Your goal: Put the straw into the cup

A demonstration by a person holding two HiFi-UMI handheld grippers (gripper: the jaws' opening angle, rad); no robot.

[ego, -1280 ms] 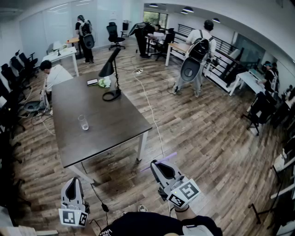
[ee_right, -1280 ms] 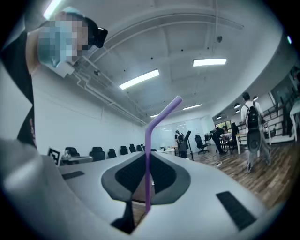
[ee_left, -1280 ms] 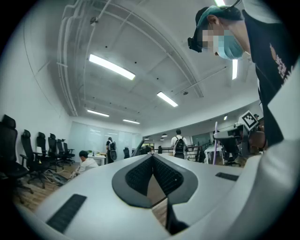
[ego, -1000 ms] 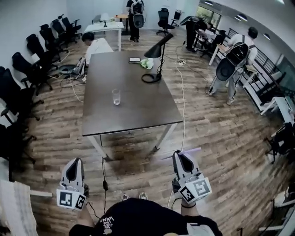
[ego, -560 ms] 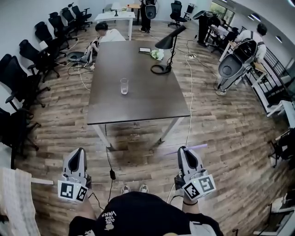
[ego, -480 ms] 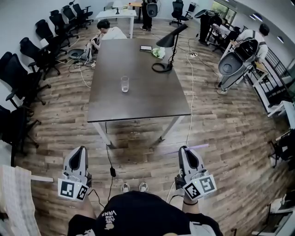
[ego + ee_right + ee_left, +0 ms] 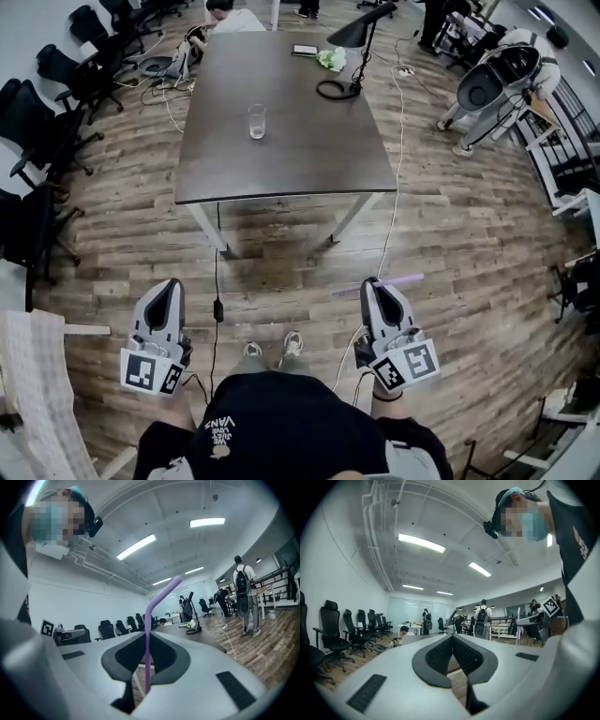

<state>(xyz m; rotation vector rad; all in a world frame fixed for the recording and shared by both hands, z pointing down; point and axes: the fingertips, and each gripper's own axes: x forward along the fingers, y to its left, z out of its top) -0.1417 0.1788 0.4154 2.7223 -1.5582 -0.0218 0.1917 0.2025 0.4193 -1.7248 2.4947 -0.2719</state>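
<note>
Right gripper (image 7: pixel 146 637): I am pinching the straw (image 7: pixel 149 616) between the pads, jaws nearly together. It is running crosswise through them, thin, lilac, bending near its upper end. Left gripper (image 7: pixel 452 638): jaws pressing together, carrying nothing. Both are hanging low by my legs over the wood floor (image 7: pixel 281 281). The cup (image 7: pixel 257 121), a clear glass looking empty, is standing upright on the dark table (image 7: pixel 281 164), far ahead and well apart from the straw. Judging: pickup done, approach and insertion remaining
</note>
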